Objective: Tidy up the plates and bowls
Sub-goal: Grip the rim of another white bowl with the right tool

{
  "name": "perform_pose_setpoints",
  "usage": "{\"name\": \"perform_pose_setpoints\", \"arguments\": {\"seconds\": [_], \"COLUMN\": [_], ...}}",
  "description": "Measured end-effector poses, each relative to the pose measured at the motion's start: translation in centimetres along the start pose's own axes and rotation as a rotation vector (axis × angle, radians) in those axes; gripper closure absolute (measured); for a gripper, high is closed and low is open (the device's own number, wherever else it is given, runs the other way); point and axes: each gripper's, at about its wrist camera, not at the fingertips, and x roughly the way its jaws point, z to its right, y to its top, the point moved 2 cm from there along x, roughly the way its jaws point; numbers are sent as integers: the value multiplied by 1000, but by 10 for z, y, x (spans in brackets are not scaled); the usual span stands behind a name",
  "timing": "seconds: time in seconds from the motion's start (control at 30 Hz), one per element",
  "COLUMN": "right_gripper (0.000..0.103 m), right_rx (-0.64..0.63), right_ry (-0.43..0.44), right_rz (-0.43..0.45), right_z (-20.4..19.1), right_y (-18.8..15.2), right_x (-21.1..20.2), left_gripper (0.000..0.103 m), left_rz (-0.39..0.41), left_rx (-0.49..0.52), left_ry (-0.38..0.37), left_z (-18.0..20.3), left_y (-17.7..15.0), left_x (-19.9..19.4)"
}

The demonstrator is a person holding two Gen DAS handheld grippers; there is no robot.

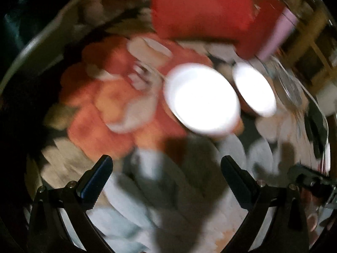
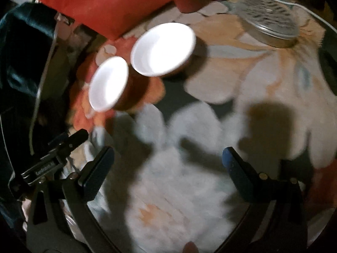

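- Left wrist view: left gripper (image 1: pixel 166 167) spread wide, empty, above the floral cloth (image 1: pixel 118 113).
- Right gripper (image 2: pixel 168 158) likewise released.
- Two white-lined bowls (image 2: pixel 163 49) (image 2: pixel 108 83) stand side by side, almost touching, beyond both grippers.

- Your left wrist camera looks forward and down along its two fingers (image 1: pixel 99 175) at the flowered cloth (image 1: pixel 189 210), from a little way above it; the view is badly blurred.
- Your right wrist camera looks down the same way, from similar height, slightly sharper.
- Both views share the two white bowls (image 1: pixel 202 99) (image 2: pixel 162 48), the red cushion (image 1: pixel 200 8) (image 2: pixel 105 2) at the far side, and the clear lid (image 2: pixel 271 19).
- The bowls sit right of centre in the left view, left of centre in the right view.
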Motion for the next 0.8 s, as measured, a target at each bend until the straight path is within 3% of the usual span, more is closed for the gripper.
{"name": "perform_pose_setpoints", "arguments": {"seconds": [0.13, 0.2, 0.33, 0.47, 0.53, 0.6, 0.63, 0.7, 0.73, 0.8], "right_gripper": [5, 19, 29, 51, 60, 75, 81, 90, 92, 93], "right_rx": [40, 78, 153, 202, 206, 210, 210, 200, 196, 186], "right_ry": [34, 40, 40, 63, 60, 57, 53, 17, 9, 2], "right_rz": [5, 8, 21, 2, -8, -21, -29, -34, -31, -28], "right_z": [-24, -32, -39, -42, -46, -48, -49, -51, -51, -50], "right_y": [25, 39, 60, 70, 73, 76, 76, 76, 75, 72], "right_x": [27, 40, 61, 76, 85, 92, 95, 101, 101, 100], "left_gripper": [1, 2, 8, 17, 26, 61, 64, 85, 90, 91], "left_rz": [21, 22, -9, -49, -67, -95, -116, -137, -134, -113], "left_rx": [-7, 24, 61, 75, 79, 88, 93, 110, 120, 147], "left_ry": [-21, -20, -45, -64, -79, -74, -77, -87, -85, -54], "left_z": [-17, -15, -8, -1, 3, 8, 11, 19, 21, 27], "left_y": [38, 52, 73, 80, 80, 79, 78, 75, 72, 67], "left_x": [4, 9, 29, 54, 66, 76, 83, 88, 87, 81]}}
